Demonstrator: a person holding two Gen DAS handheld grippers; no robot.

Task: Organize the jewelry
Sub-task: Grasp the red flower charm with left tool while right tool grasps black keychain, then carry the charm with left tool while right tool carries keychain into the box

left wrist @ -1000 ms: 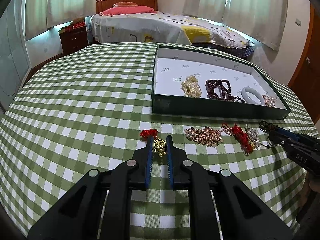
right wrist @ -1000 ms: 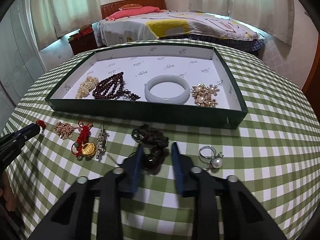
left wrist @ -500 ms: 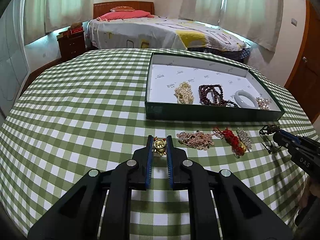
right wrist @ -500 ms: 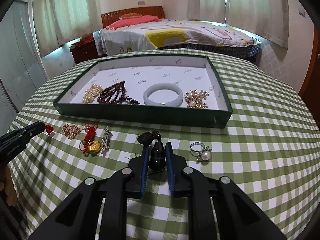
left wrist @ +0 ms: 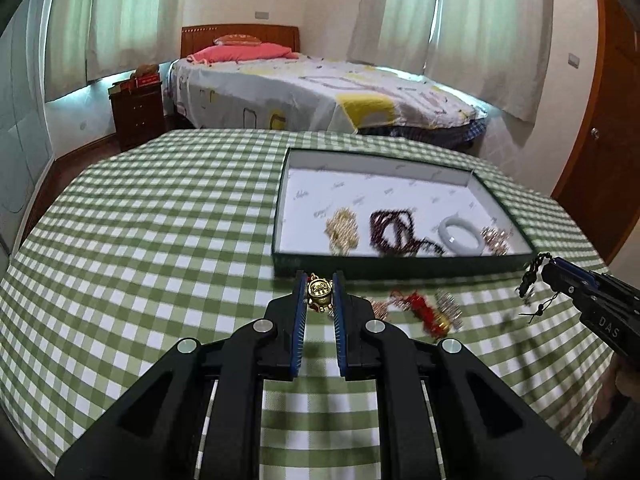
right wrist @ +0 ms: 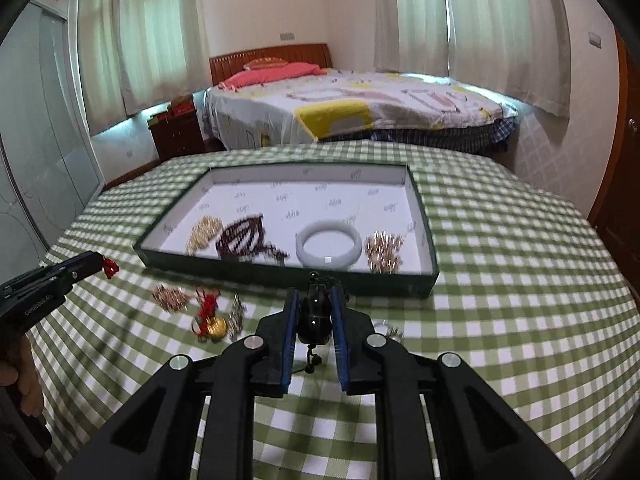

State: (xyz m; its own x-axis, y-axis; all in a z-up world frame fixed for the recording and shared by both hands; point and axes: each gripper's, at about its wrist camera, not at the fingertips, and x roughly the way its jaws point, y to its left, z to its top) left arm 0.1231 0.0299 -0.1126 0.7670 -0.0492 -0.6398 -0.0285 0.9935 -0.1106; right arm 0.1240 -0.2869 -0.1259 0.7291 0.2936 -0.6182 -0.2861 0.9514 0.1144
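Left claw [left wrist: 319, 294] clamped on the small gold charm [left wrist: 319, 291], its red cord hanging under; right claw [right wrist: 316, 312] clamped on the black gourd pendant [right wrist: 316, 316], cord dangling below. Both held above the bench [left wrist: 160, 220] just short of the green tray [left wrist: 400, 269], which sits toward the far right part of the bench. Tray already holds pearl cluster [right wrist: 203, 234], dark bead strand [right wrist: 244, 238], jade bangle [right wrist: 329, 242], gold brooch [right wrist: 384, 251]. To do this well: carry each piece clear over the near tray wall, watch the cords don't snag the rim, lower onto bare white floor behind the placed pieces, then let go low, one claw at a time
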